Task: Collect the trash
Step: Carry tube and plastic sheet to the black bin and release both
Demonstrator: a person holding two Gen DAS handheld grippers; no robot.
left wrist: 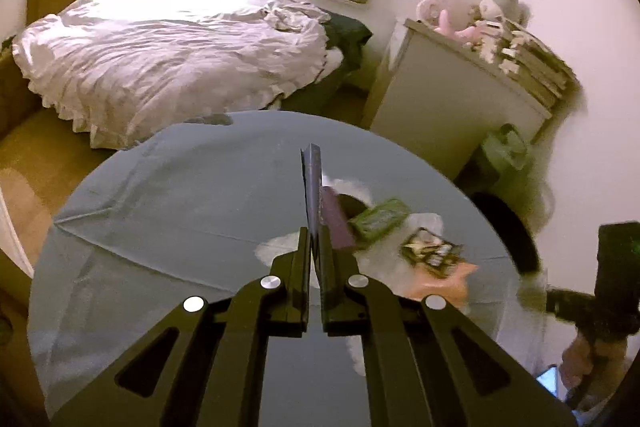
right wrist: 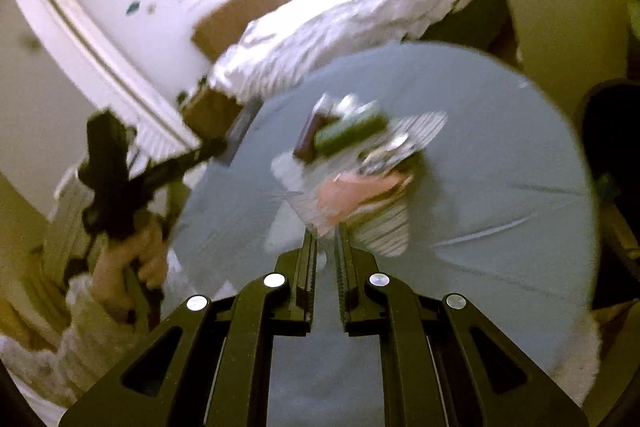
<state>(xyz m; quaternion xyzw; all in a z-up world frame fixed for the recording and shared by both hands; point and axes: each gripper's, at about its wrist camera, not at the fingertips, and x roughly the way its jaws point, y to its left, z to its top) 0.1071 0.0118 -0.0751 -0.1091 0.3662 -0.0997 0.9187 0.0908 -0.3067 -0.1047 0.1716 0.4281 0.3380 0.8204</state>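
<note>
left tongs pinch a flat wrapper, right tongs nip the trash pile

left wrist view: the left tongs (left wrist: 316, 239) are pressed together on a thin dark blue wrapper (left wrist: 311, 187) that stands on edge straight up toward 12 o'clock from the tips. the rest of the trash lies on the round grey table (left wrist: 160, 207) at about 2 o'clock of the tips: a purple packet (left wrist: 338, 219), a green packet (left wrist: 378, 219), a printed sachet (left wrist: 432, 251) and a pink bag (left wrist: 444, 283). a bed (left wrist: 160, 67) stands beyond at 11 o'clock, a cabinet (left wrist: 452, 107) at 1 o'clock.

right wrist view: blurred. the right tongs (right wrist: 326, 235) are nearly closed, and a pale clear film (right wrist: 316, 215) from the pile's near edge sits between the tips; whether it is truly gripped i cannot tell. the pink bag (right wrist: 360, 191) lies just beyond at 12 o'clock, the green packet (right wrist: 348, 133) farther on. at 9 o'clock a hand (right wrist: 132, 259) holds the other tool.
</note>
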